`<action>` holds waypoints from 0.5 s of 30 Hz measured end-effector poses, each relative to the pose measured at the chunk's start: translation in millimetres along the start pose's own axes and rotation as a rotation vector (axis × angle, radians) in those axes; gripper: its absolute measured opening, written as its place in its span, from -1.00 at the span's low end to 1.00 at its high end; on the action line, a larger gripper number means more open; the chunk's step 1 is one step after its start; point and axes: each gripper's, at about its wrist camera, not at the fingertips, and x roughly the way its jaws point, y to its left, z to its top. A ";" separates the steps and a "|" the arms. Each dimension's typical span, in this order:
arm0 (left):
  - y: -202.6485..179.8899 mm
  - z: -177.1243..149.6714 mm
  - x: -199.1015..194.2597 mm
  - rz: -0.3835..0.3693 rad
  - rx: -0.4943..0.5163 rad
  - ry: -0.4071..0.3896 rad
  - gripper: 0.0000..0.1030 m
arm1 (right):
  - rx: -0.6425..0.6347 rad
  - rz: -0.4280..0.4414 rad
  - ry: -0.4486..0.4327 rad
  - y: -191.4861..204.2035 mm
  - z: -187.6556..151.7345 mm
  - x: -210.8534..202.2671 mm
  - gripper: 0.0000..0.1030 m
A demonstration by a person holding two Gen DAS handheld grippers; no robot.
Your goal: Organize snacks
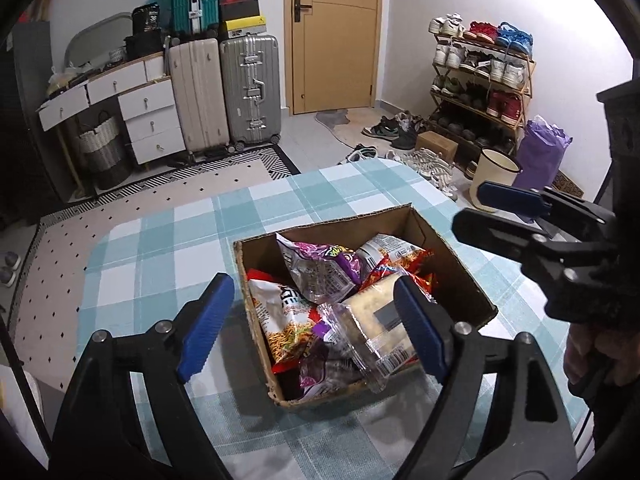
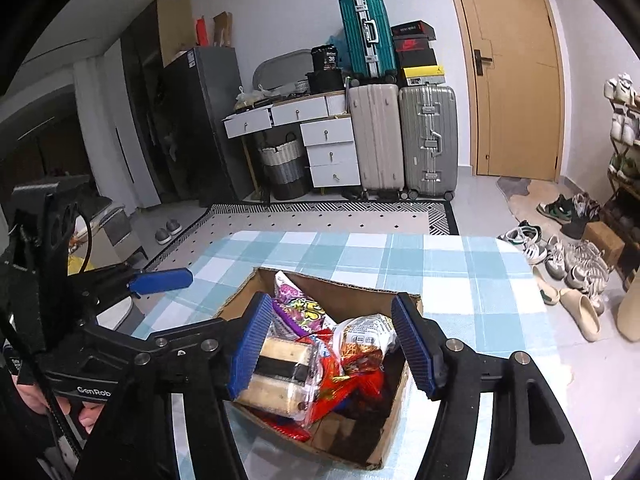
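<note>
The desk (image 1: 160, 248), under a blue-and-white check cloth, carries one open cardboard box (image 1: 456, 268) set toward its near edge, with bare cloth all round it. The box is filled with snacks lying loosely on one another. A clear-wrapped cracker pack (image 1: 380, 320) lies on top at the near side, tilted. Behind it is a purple bag (image 1: 320, 264) leaning toward the far left corner of the box, a red noodle bag (image 1: 280, 320) along the left wall, and a white-topped bag (image 1: 384, 248) toward the far right.

The left claw (image 1: 312, 326) hangs over the near left part of the box, its blue pads spread wide: one pad is outside the left wall, the other is above the cracker pack (image 2: 276, 376). Nothing is pinched between them.

The right claw (image 2: 324, 346) hangs over the box (image 2: 360, 292) from the other side, also spread. Its left pad is just beside the cracker pack; whether it touches the wrap cannot be told. The right pad stands clear, so it pinches nothing.
</note>
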 end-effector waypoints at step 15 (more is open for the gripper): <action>1.6 -17.5 -53.0 0.072 -0.062 -0.054 0.92 | -0.036 0.005 -0.083 27.1 -9.0 -58.0 0.51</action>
